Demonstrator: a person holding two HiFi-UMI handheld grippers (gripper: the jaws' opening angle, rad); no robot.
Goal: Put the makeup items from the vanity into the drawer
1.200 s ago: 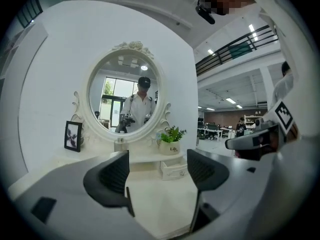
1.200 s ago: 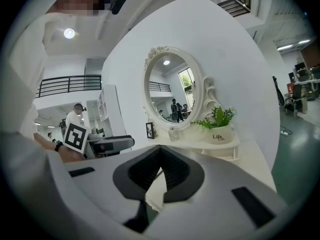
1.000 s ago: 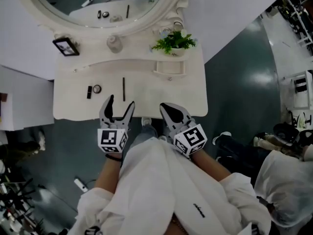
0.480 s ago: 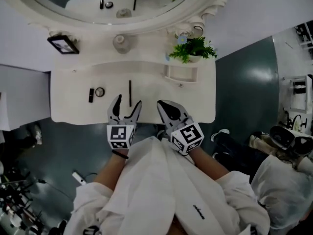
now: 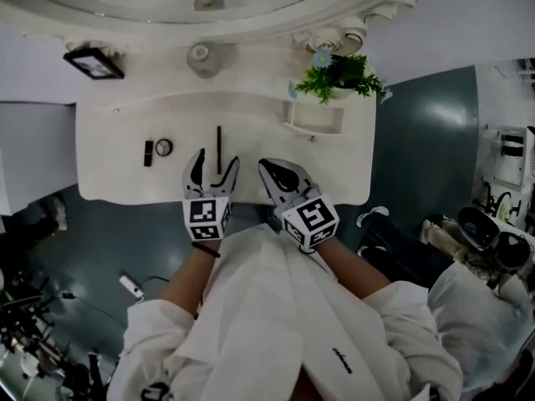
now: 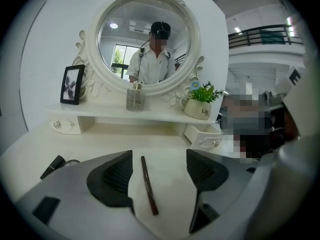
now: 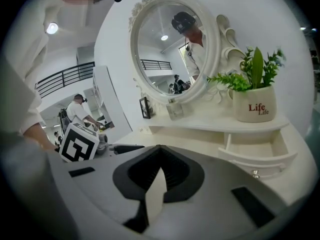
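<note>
A thin dark makeup pencil (image 5: 219, 147) (image 6: 148, 184) lies on the white vanity top (image 5: 109, 174). My left gripper (image 5: 211, 167) (image 6: 160, 176) is open, its jaws standing on either side of the pencil's near end without touching it. A black lipstick tube (image 5: 148, 153) (image 6: 52, 166) and a small round compact (image 5: 164, 147) lie further left. The small drawer (image 5: 313, 117) (image 7: 255, 151) under the shelf stands open at the right. My right gripper (image 5: 269, 170) (image 7: 159, 149) is shut and empty, over the vanity's front edge.
On the raised shelf stand a potted plant (image 5: 343, 73) (image 7: 255, 104), a glass jar (image 5: 199, 57) (image 6: 135, 98) and a photo frame (image 5: 94, 63) (image 6: 72, 84). A round mirror (image 6: 147, 39) rises behind. Other people stand on the dark floor at the right (image 5: 476, 232).
Both grippers have moved forward over the vanity. The left gripper's open jaws now flank the pencil's near end; before, they were short of it.
</note>
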